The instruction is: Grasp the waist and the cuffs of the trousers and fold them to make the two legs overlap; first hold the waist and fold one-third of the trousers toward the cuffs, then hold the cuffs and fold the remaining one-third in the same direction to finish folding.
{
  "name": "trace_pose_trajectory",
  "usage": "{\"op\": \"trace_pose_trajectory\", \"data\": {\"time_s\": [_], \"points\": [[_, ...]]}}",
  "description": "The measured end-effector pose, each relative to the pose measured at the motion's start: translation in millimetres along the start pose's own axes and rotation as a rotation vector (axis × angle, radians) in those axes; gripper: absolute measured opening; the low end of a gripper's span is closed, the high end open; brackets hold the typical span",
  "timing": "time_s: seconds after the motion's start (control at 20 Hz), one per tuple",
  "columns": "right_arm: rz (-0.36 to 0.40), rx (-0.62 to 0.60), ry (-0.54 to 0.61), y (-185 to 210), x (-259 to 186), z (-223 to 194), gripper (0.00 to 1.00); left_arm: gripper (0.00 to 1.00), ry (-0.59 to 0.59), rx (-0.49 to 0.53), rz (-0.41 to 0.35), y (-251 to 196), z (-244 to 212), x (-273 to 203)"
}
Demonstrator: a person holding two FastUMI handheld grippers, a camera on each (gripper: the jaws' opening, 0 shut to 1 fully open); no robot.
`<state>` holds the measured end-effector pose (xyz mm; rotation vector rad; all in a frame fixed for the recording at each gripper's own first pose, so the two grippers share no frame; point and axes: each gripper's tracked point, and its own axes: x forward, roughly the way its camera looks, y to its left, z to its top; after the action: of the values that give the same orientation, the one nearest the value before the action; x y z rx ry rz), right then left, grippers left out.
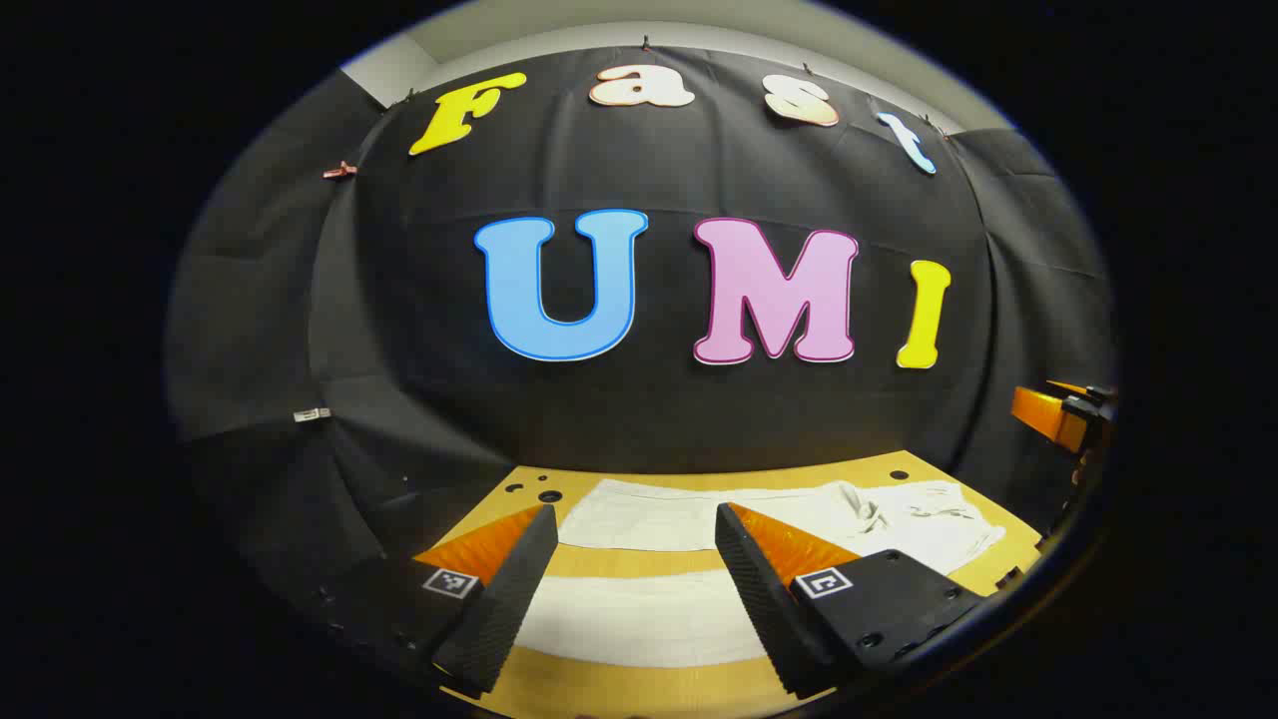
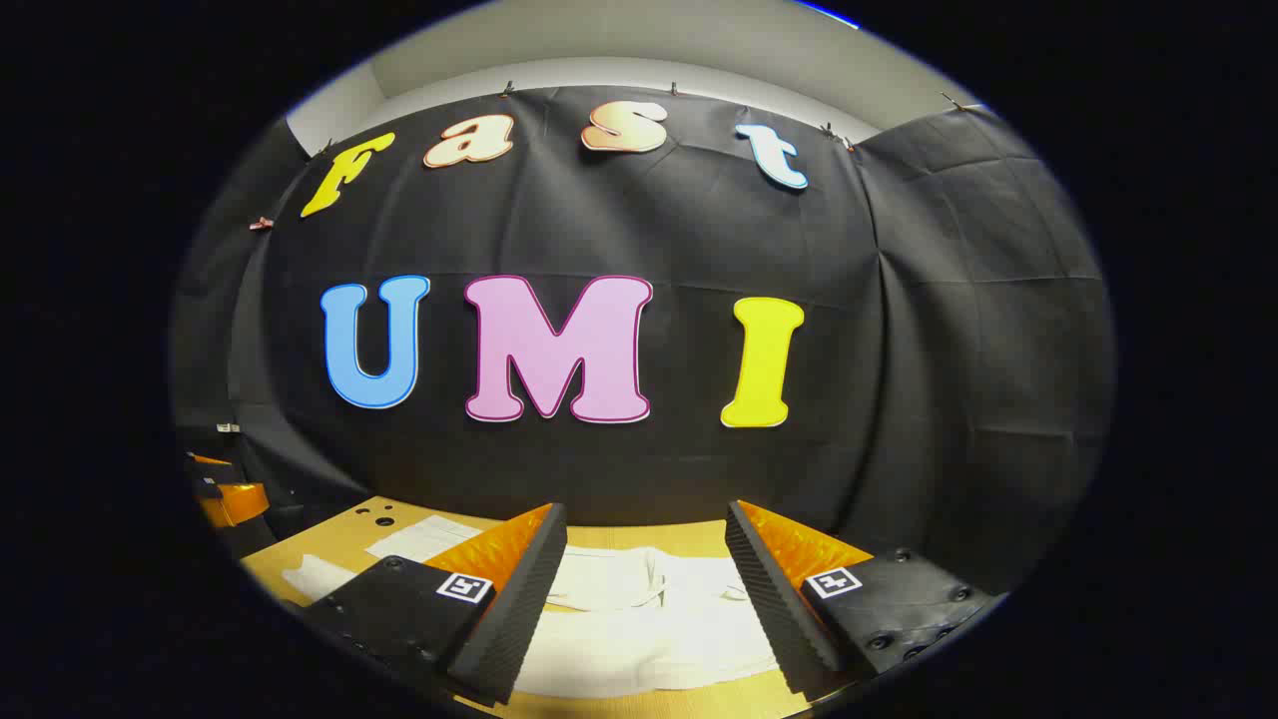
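Lying spread across the wooden tabletop [image 1: 619, 699], the white trousers [image 1: 699, 519] rest flat with their two legs apart, a strip of bare wood showing between them in the left gripper view. The rumpled waist end [image 1: 899, 509], with its drawstring, sits toward the right of that view, near the tabletop's far right corner. The left tool [image 1: 634, 544] hangs above the trousers with its jaws spread wide and nothing between them; the nearer trouser leg [image 1: 639, 619] passes beneath the gap, and whether the fingertips touch the cloth cannot be told. At the right edge of the left gripper view, well apart from the trousers, part of the other tool shows.

In the right gripper view, the right tool [image 2: 649, 544] is likewise released, jaws wide, poised over the waist of the trousers [image 2: 639, 599], where the gathered waistband and folds of cloth lie between the two fingers. One leg stretches away to the left across the tabletop [image 2: 339, 544], past the tool's left finger [image 2: 519, 599]. Small round holes [image 2: 379, 514] mark the tabletop's far left corner, beyond the trousers. The black cloth wall [image 2: 949, 350] stands just behind the tabletop's far edge.
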<state>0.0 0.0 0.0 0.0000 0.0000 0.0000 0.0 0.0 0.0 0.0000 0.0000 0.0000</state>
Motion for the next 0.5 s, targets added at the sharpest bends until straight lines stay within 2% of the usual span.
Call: {"op": "trace_pose_trajectory", "data": {"time_s": [0.15, 0.5], "points": [[0.014, 0.004, 0.006, 2.1, 1.9, -3.3, 0.97, 0.99, -0.012, -0.015, 0.003, -1.0, 3.6, 2.2], [0.022, -0.028, -0.003, 0.4, 7.0, 2.2, 0.98, 0.99, -0.021, 0.027, -0.026, -4.7, 4.3, -1.4]]}}
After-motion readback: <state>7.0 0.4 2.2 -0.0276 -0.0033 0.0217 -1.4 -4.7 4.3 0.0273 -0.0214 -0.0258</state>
